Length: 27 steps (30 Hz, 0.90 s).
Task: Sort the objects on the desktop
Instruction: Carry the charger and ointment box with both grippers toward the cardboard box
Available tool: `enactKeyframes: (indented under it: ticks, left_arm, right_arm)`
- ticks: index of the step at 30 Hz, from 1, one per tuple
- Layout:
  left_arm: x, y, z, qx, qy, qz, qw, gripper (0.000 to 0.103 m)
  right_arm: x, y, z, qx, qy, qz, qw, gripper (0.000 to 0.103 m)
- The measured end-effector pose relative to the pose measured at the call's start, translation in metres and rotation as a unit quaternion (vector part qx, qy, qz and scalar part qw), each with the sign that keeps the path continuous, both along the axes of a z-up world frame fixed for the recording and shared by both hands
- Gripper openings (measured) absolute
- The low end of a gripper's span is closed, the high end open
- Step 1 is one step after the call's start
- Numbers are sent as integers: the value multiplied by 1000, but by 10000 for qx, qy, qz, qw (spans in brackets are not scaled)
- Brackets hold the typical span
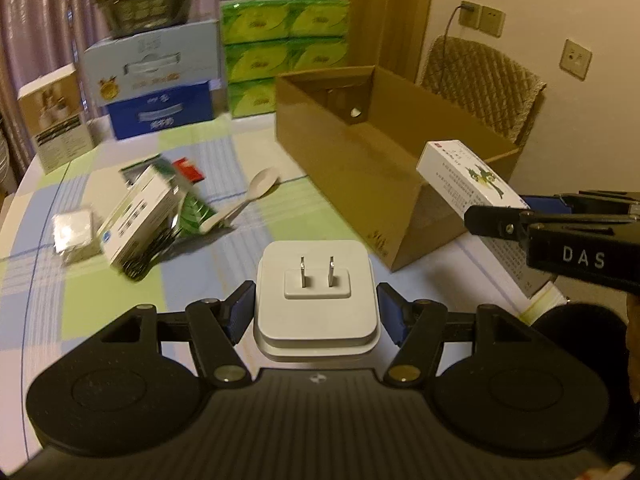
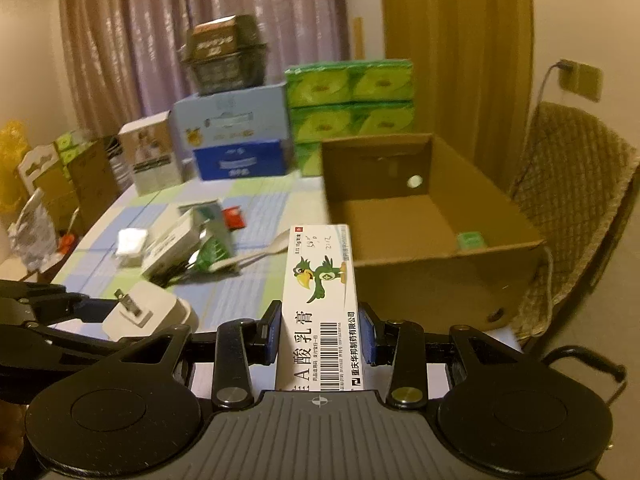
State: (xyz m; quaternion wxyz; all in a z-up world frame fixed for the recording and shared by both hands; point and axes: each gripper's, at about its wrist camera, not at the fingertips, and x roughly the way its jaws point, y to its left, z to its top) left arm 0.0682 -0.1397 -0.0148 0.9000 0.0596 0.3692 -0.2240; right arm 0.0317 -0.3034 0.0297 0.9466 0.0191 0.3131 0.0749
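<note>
Above the checked worktop [image 1: 208,136], the left tongs [image 1: 316,304] are clamped on a white plug adapter [image 1: 316,292], its two metal prongs facing forward and its sides pressed by the blue pads [image 1: 240,308]. The right tongs [image 2: 320,332] are clamped on a white ointment carton [image 2: 320,300] printed with a green bird, held lengthwise so that its far end reaches toward the near wall of an open cardboard box [image 2: 432,280]. In the left wrist view that carton [image 1: 468,176] hangs at the box's near right corner, by the rim [image 1: 360,152]. Inside the box lies one small green item [image 2: 472,240] by the right wall. Left of the box, well apart from both tongs, a loose pile rests on the worktop: a white medicine box [image 1: 136,216], a green packet [image 1: 196,212], a white plastic spoon [image 1: 244,200], a small red packet [image 1: 188,170] and a small foil-wrapped block [image 1: 74,236]. Stacked cartons and green tissue packs [image 1: 284,52] stand along the far edge.
</note>
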Motion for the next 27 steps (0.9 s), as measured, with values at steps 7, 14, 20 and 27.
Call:
enactKeyframes:
  ticks: [7,14,20,27]
  left_arm:
    - [20,-37,14,-87,-106,-291,9995,60]
    - [46,-70,27,-186,-190,-491,9984,60]
    - [65,-93,33,-193,-243,-601,9977,60]
    - [88,-110,34,-210,-262,-635,9974,60]
  right_arm:
    - [18,-39,12,-2,-47,-314,9995,36]
    - [41,-65,17,-122,-24,-423,9990,36]
    - [64,-82,16,-120,5,-499,9987,36]
    - [95,-98,15,-55,61,-509,9987,36]
